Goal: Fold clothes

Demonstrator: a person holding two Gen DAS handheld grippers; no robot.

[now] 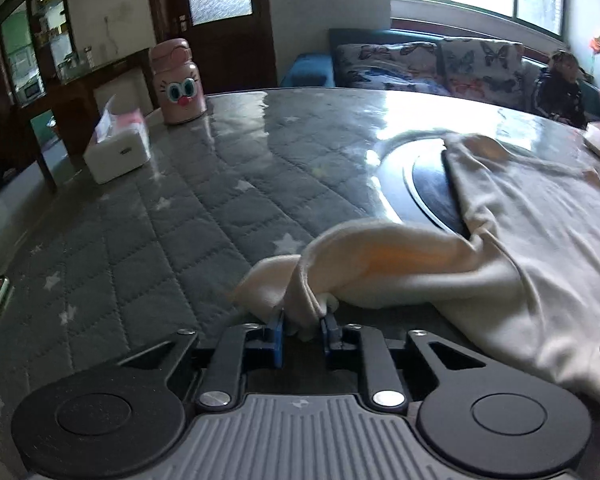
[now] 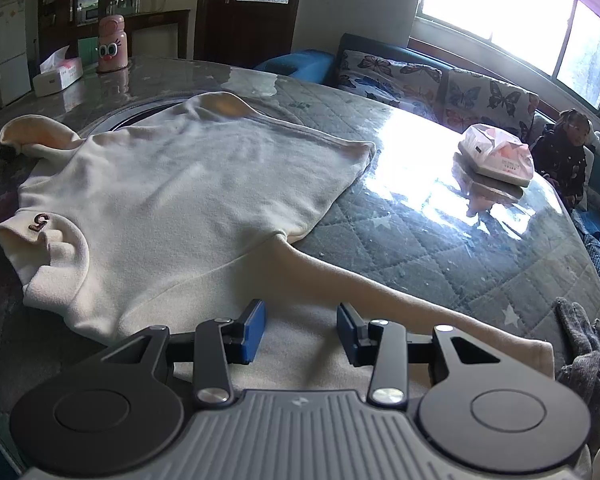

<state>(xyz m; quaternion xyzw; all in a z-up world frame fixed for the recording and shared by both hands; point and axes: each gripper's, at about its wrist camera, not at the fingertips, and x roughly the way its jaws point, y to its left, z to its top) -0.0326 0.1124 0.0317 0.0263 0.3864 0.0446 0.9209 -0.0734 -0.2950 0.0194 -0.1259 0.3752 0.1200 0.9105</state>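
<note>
Your left hand-held gripper [image 1: 304,326] is clenched on the bunched end of a sleeve [image 1: 364,268] of the cream sweater [image 2: 188,200], the fabric gathered between its blue pads. No earlier view is at hand, so only this grip can be told. Your right hand-held gripper [image 2: 301,330] hangs released, jaws apart, just over the sweater's near edge with nothing pinched between the pads. The sweater lies spread flat on the surface [image 2: 420,232], which wears a grey quilted cover with white stars under a glossy sheet. Its collar, bearing a small dark emblem [image 2: 39,221], points to the left in the right wrist view, and the other sleeve [image 2: 400,300] stretches out toward the right edge. Part of the sweater covers a dark round inset [image 1: 432,192] in the surface. Farther off stand a pink bottle with a cartoon face [image 1: 178,82], a white tissue box [image 1: 118,148] near it, and a pink tissue pack [image 2: 496,156] well apart. A grey garment [image 2: 584,356] sits at the right edge.
</note>
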